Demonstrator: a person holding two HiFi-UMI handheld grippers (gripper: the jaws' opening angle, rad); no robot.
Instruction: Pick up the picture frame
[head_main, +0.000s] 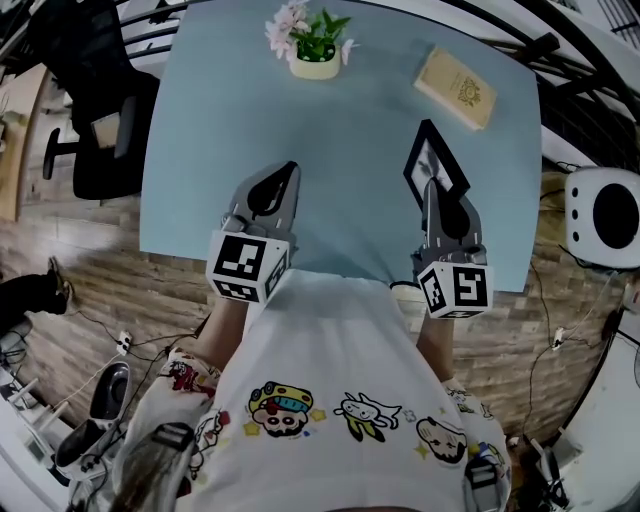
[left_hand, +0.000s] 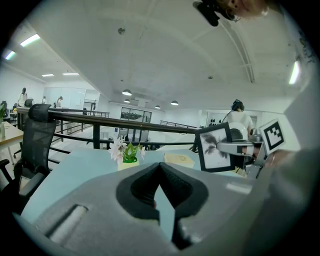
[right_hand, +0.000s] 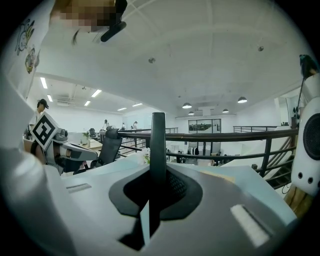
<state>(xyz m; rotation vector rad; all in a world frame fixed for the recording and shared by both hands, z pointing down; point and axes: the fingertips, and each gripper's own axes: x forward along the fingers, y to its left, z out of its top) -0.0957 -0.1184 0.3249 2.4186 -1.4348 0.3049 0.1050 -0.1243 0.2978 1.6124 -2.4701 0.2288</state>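
The picture frame (head_main: 431, 160) is black-edged with a pale print and stands upright over the right part of the light-blue table (head_main: 200, 150). My right gripper (head_main: 432, 190) is shut on its near edge. In the right gripper view the frame (right_hand: 158, 145) shows edge-on as a dark bar clamped between the jaws of this gripper (right_hand: 156, 175). The left gripper view shows the frame (left_hand: 216, 148) face-on, with the right gripper (left_hand: 235, 148) at its side. I cannot tell whether its lower edge touches the table. My left gripper (head_main: 288, 172) is shut and empty, hovering left of the frame.
A pot of flowers (head_main: 314, 45) stands at the far middle of the table and a tan book (head_main: 456, 88) lies at the far right. A black office chair (head_main: 100, 110) is off the left edge, a white round device (head_main: 605, 215) off the right, and a railing (right_hand: 210, 136) beyond.
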